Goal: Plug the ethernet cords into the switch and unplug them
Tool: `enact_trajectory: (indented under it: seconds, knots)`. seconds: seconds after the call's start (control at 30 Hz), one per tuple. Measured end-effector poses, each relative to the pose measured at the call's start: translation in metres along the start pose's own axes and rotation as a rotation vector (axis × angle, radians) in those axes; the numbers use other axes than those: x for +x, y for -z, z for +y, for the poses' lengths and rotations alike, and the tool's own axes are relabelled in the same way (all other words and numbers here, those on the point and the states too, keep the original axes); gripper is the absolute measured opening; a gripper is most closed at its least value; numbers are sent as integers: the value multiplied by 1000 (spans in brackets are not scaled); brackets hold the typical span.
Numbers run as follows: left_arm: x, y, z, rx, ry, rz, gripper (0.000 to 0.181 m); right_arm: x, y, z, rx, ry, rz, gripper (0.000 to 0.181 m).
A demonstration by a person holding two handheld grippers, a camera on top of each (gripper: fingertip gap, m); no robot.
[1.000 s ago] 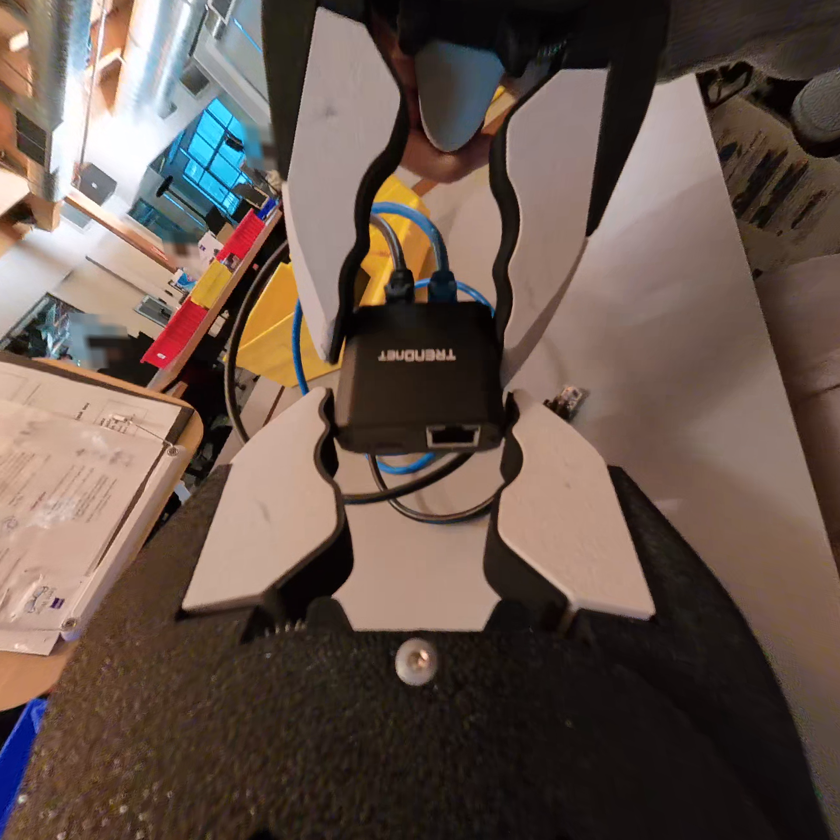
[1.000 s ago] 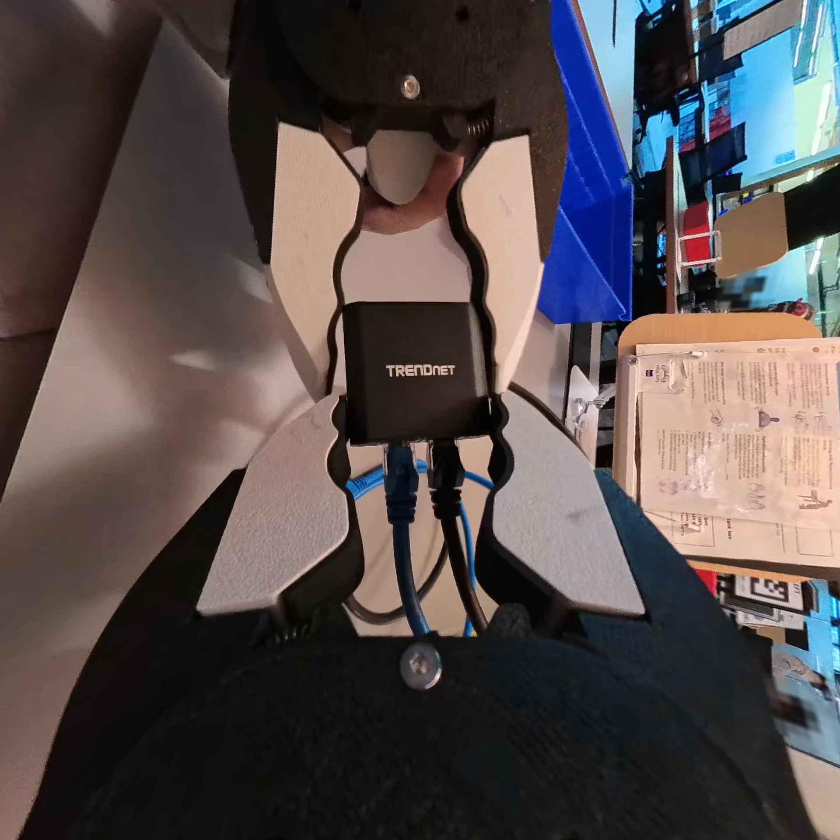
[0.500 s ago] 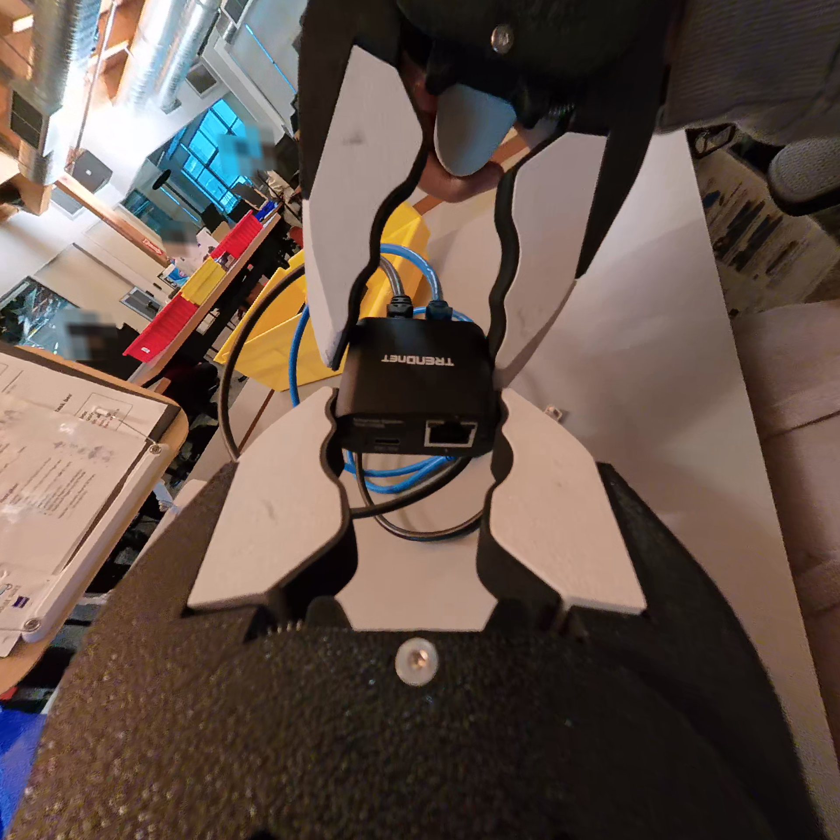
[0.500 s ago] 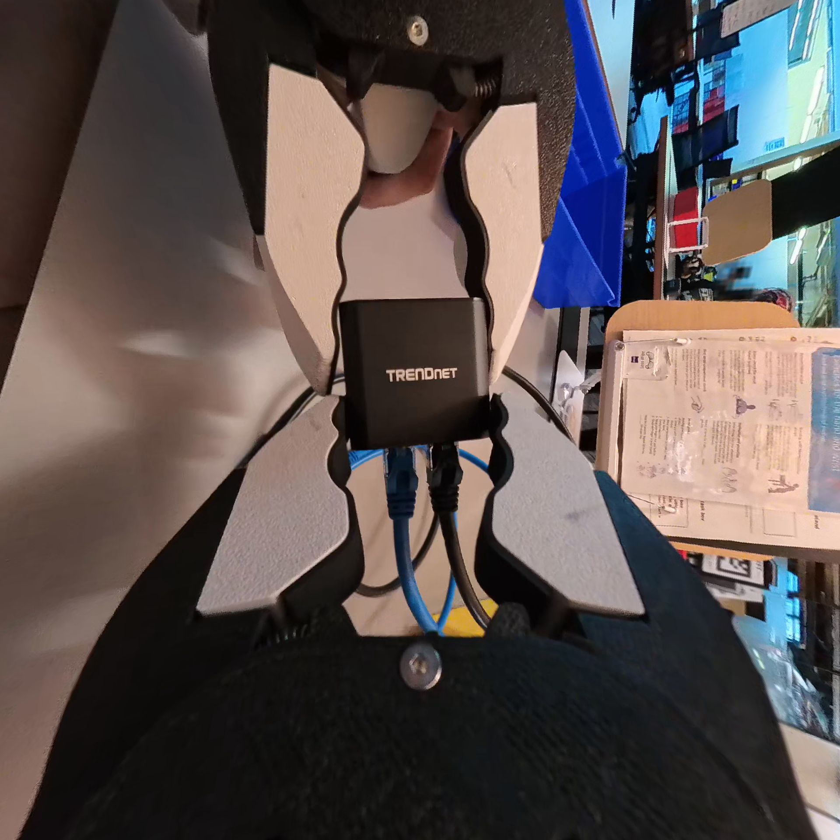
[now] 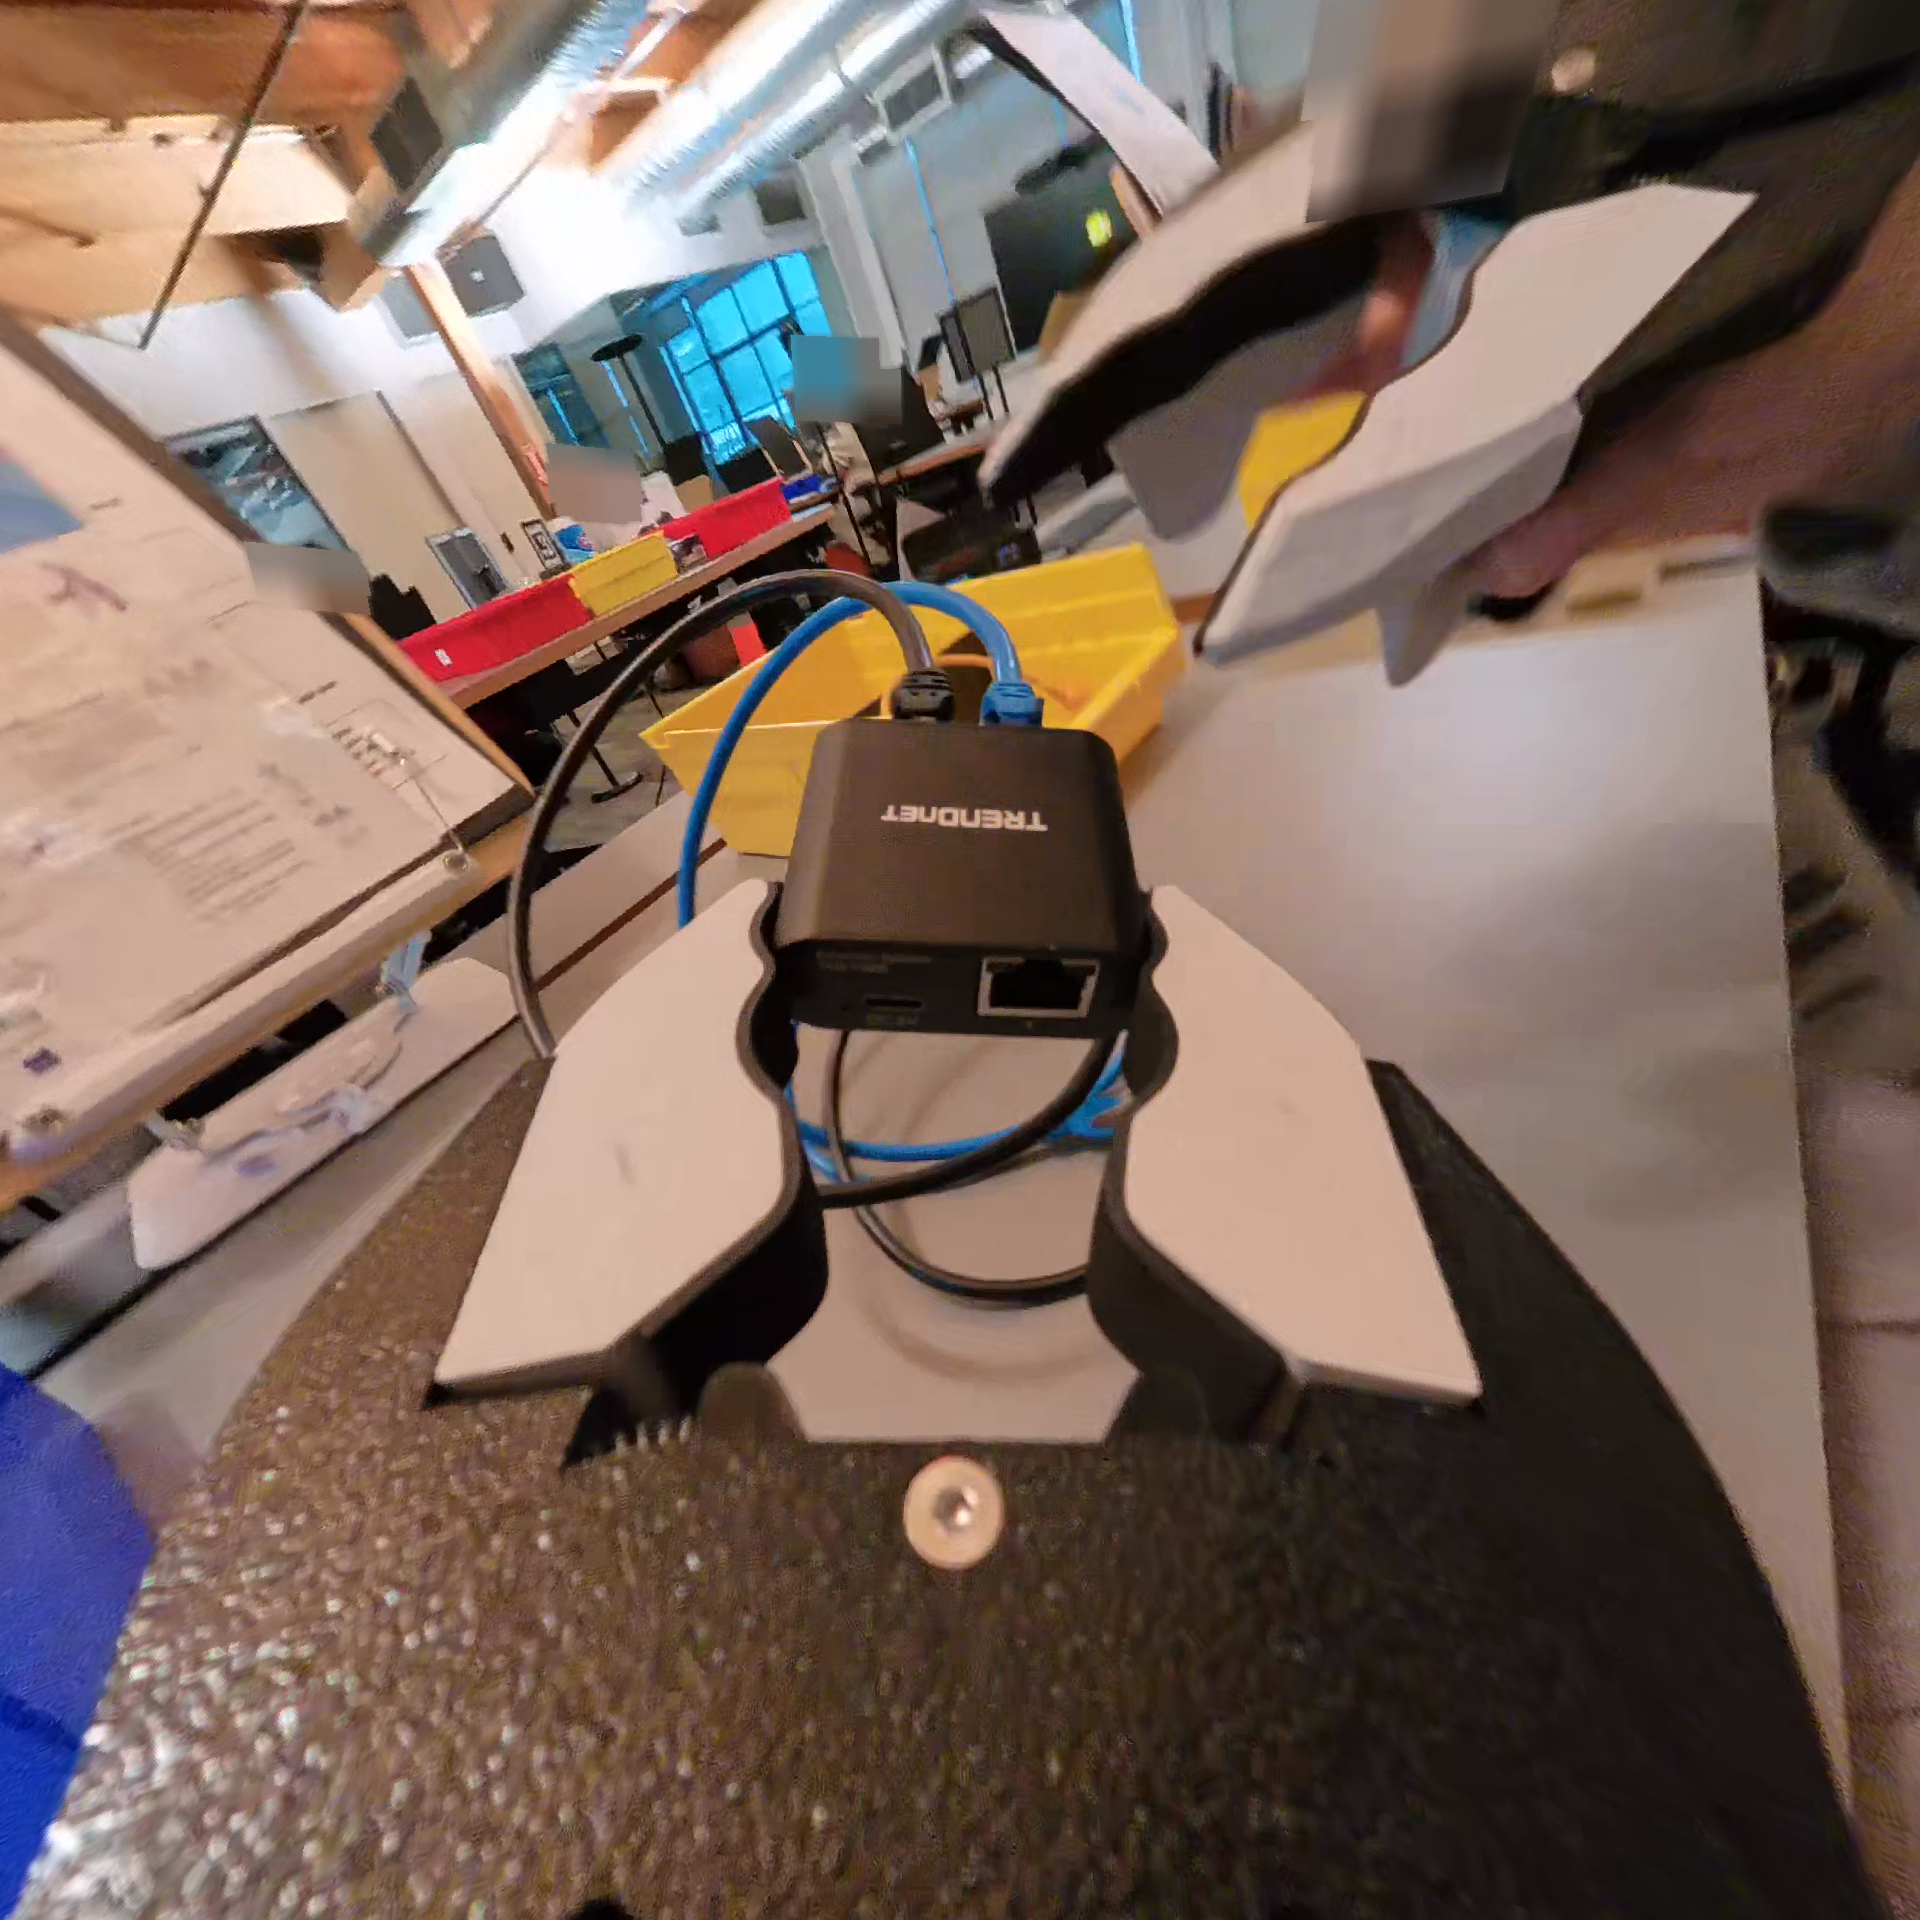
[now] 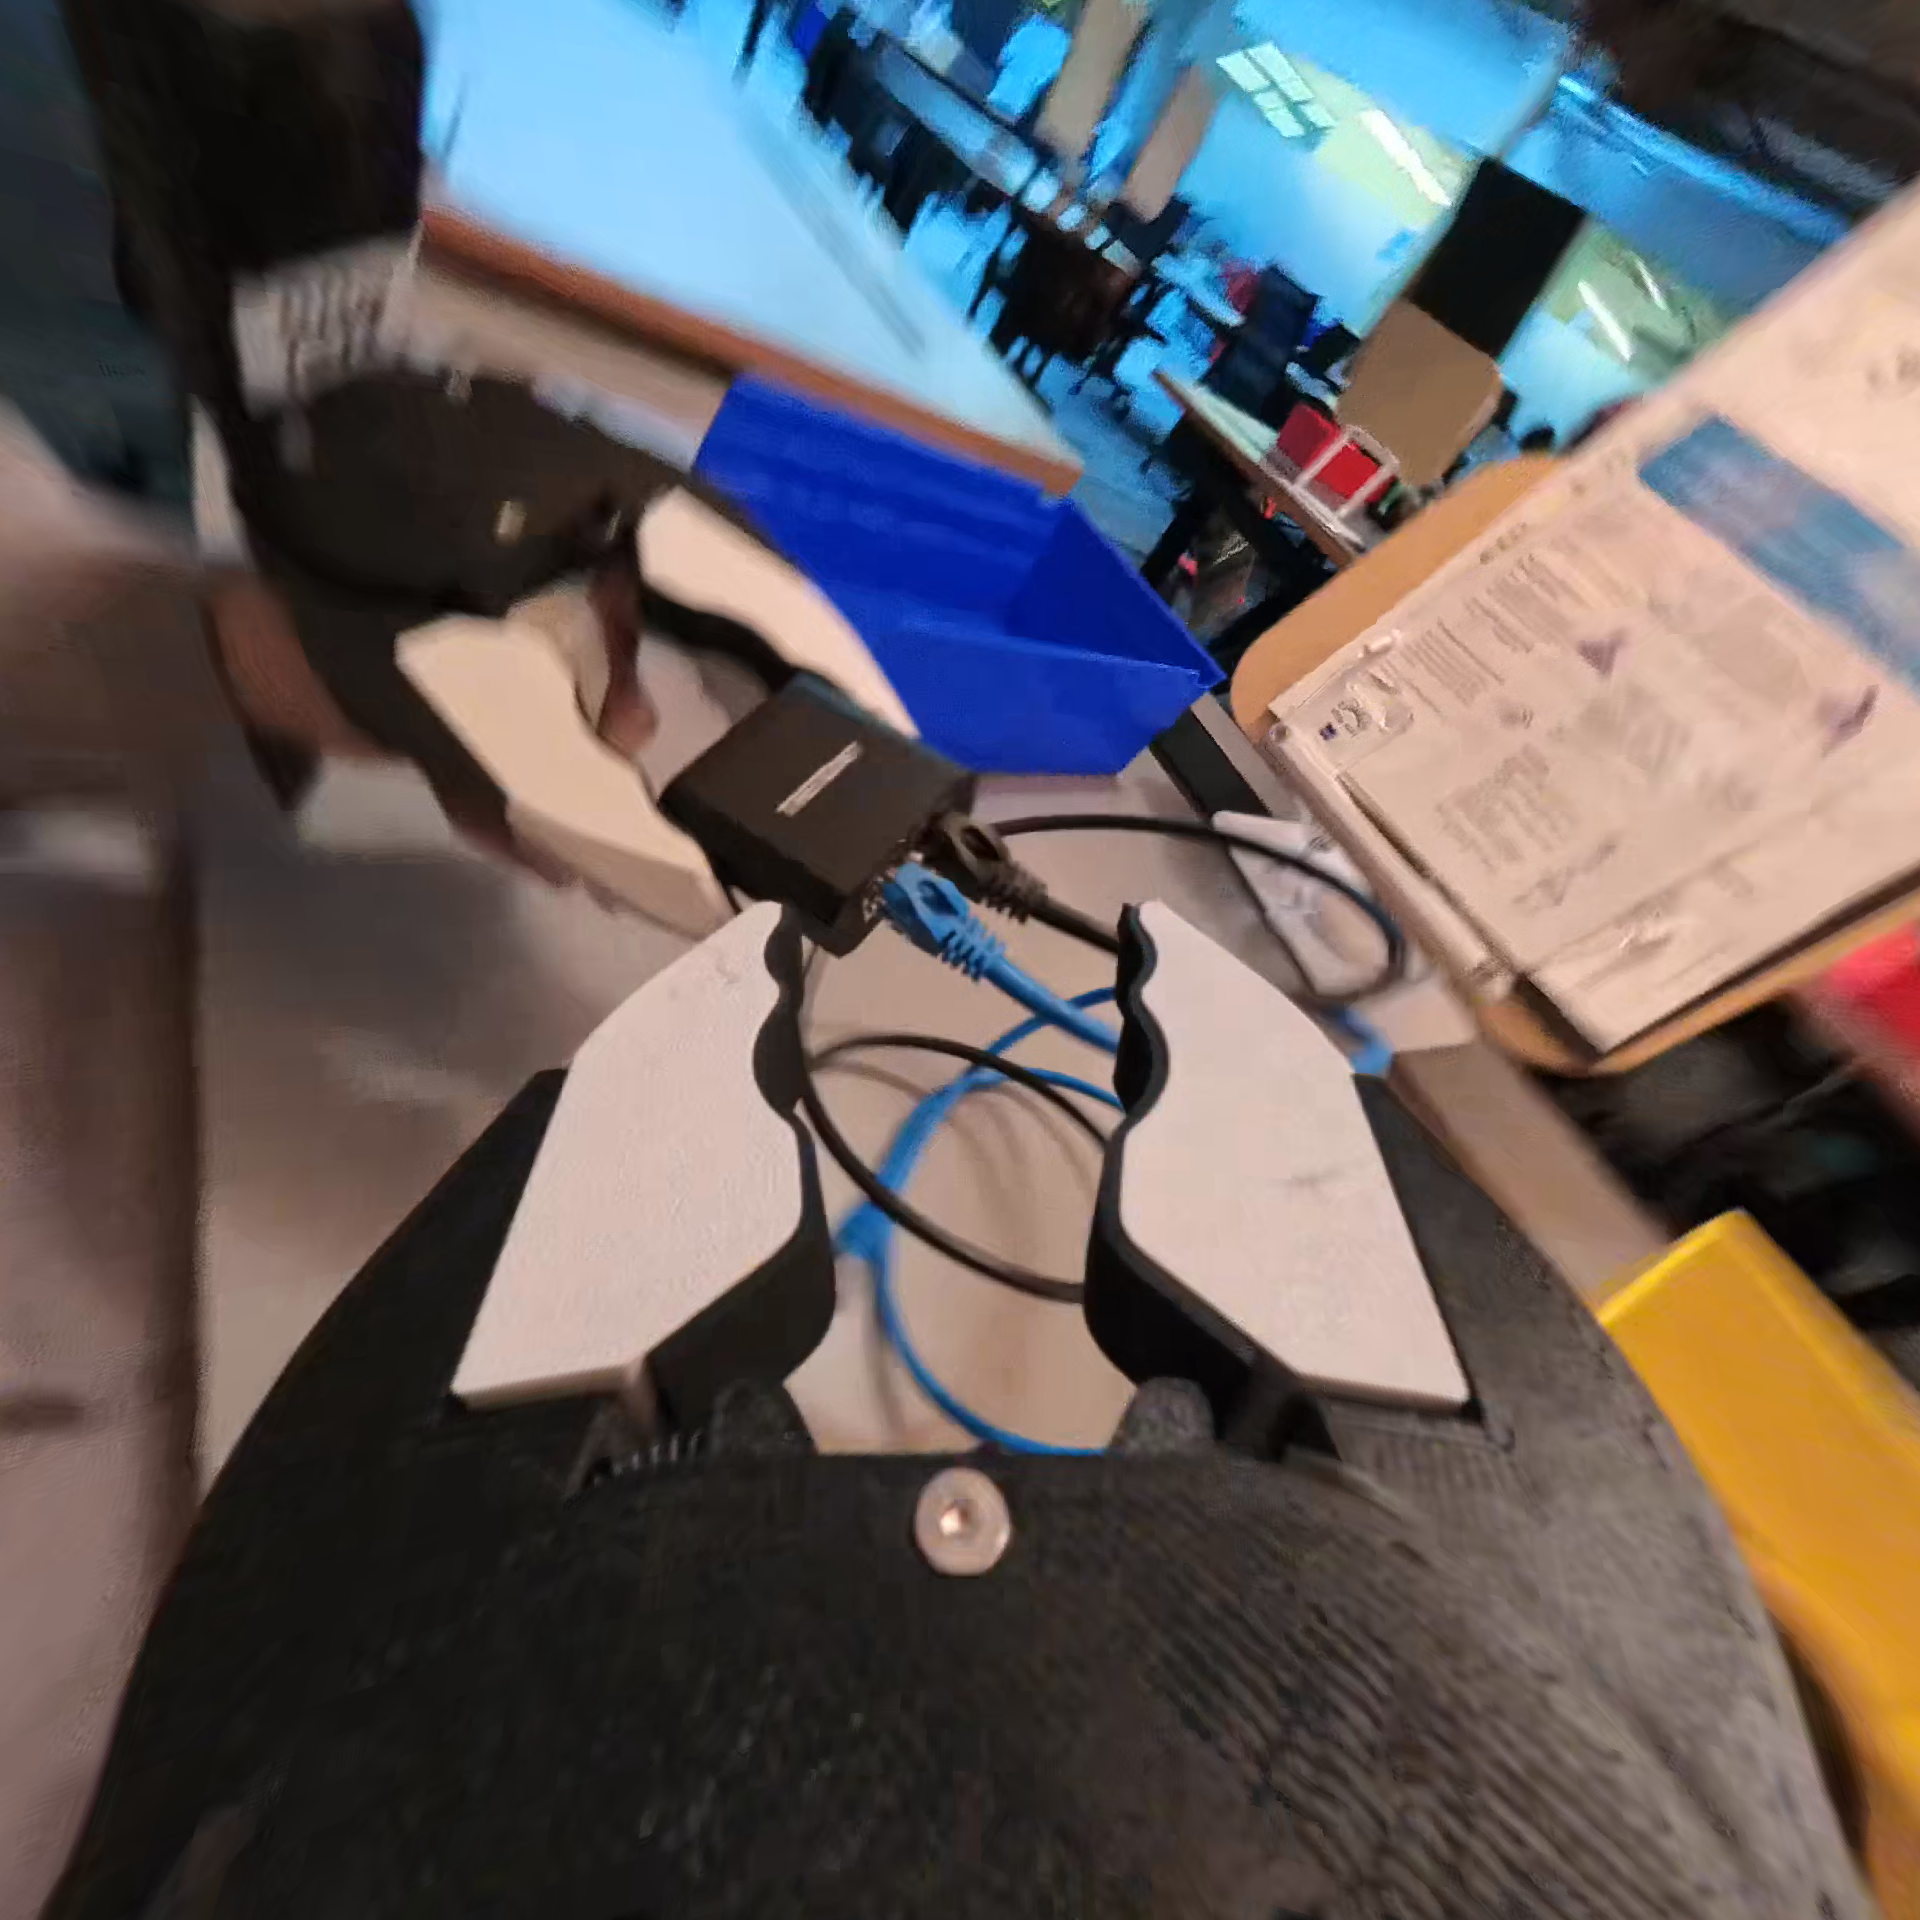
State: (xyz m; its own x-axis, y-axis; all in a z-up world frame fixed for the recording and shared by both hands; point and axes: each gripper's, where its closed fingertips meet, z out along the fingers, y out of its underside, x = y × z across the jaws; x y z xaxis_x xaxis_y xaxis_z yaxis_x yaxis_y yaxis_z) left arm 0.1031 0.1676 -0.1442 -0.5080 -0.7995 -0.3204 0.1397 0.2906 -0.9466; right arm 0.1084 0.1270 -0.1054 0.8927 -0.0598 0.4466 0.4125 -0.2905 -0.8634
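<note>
Two cords, one blue ethernet cord (image 5: 1008,698) and one black ethernet cord (image 5: 923,694), sit plugged into the small black plastic switch (image 5: 961,868), which the left gripper (image 5: 961,935) clamps at its fingertips, steadying it for unplugging. Opposite, the right gripper (image 6: 951,920) hangs parted and empty just short of the plugs.

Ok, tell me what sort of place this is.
Probably an open-plan workshop or lab. Long worktables carry red plastic bins in the background, exposed silver ceiling ducts run overhead, and a yellow plastic parts bin and a blue plastic bin sit on the near bench.
</note>
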Motion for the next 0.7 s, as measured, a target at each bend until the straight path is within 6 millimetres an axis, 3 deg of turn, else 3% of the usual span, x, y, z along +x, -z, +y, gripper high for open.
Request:
enact_trajectory:
  seconds: [0.1, 0.27, 0.33, 0.43, 0.63, 0.7]
  knots:
    - [-15, 6, -4, 58, 133, -33, 61, 20, 0, -2, 113, -525, 67, 48]
    - [-13, 8, -11, 98, 192, -8, 61, 5, -20, 4, 352, -1117, -125, 41]
    - [-8, 5, -11, 84, 164, -2, 61, 2, -24, 0, 474, -1274, -210, 27]
    - [-7, 3, -9, 46, 118, -21, 61, 3, -26, 1, 566, -1400, -246, 20]
    - [-6, 1, -3, -1, 54, -43, 61, -3, -35, 8, 500, -1408, -217, 40]
    - [-5, -1, 0, -24, 23, -57, 61, -4, -35, 8, 500, -1423, -215, 37]
